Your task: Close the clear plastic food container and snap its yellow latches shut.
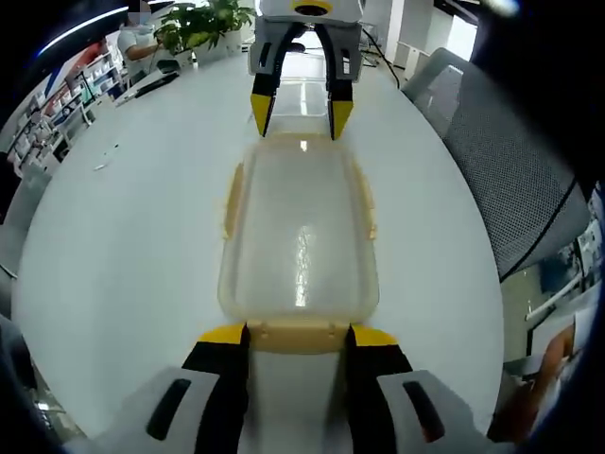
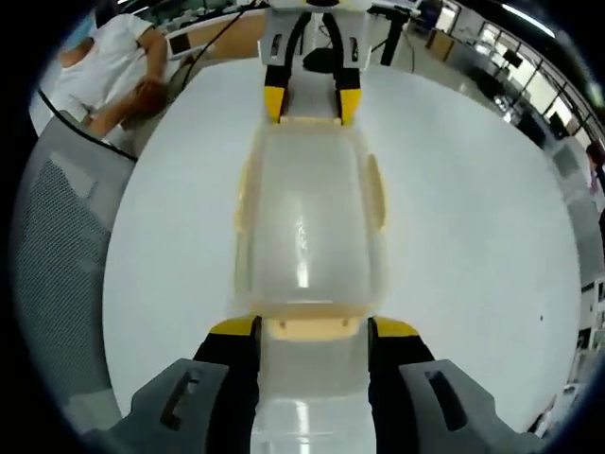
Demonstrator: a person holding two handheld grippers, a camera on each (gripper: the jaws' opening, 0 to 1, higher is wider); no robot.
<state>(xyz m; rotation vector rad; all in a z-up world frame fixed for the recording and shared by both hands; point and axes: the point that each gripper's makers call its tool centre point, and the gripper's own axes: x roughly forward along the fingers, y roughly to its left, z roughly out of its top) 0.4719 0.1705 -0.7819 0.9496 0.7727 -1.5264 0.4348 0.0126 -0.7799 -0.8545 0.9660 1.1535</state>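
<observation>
The clear plastic container (image 1: 298, 236) (image 2: 307, 227) lies lengthwise on the white table with its lid resting on top. Pale yellow side latches (image 1: 233, 199) (image 2: 376, 194) run along its long edges. In the left gripper view, my left gripper (image 1: 298, 333) stands open, its yellow-tipped jaws flanking the near end latch (image 1: 298, 339). At the far end, the right gripper (image 1: 302, 112) straddles the opposite latch. The right gripper view mirrors this: my right gripper (image 2: 312, 328) is open around its end latch (image 2: 310, 326), with the left gripper (image 2: 307, 102) across from it.
The round white table (image 1: 132, 218) has bare surface on both sides of the container. A grey mesh chair (image 1: 510, 161) (image 2: 57, 255) stands beside it. A potted plant (image 1: 203, 24) sits at one table end. A person in a white shirt (image 2: 104, 66) is nearby.
</observation>
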